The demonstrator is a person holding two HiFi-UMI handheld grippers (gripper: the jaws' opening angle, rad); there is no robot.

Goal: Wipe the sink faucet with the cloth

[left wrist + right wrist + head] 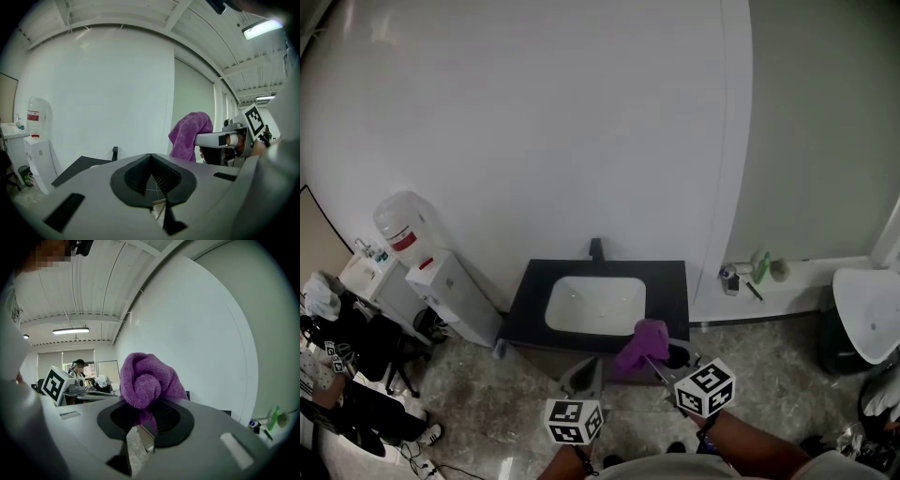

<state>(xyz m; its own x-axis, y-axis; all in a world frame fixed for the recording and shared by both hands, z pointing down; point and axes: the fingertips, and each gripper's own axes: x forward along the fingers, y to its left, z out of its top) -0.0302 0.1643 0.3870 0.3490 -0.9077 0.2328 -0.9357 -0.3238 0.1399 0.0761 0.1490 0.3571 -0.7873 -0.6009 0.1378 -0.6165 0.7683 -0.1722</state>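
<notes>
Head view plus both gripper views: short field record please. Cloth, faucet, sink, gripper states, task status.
cloth: purple, bunched up
right gripper: shut on the cloth, near the front edge of the counter
left gripper: shut, nothing between its jaws, beside the right gripper
faucet: black, at the back of the sink, nothing touching it
sink: white basin set in the black counter
task status: wiping not yet begun; cloth is apart from the faucet
</notes>
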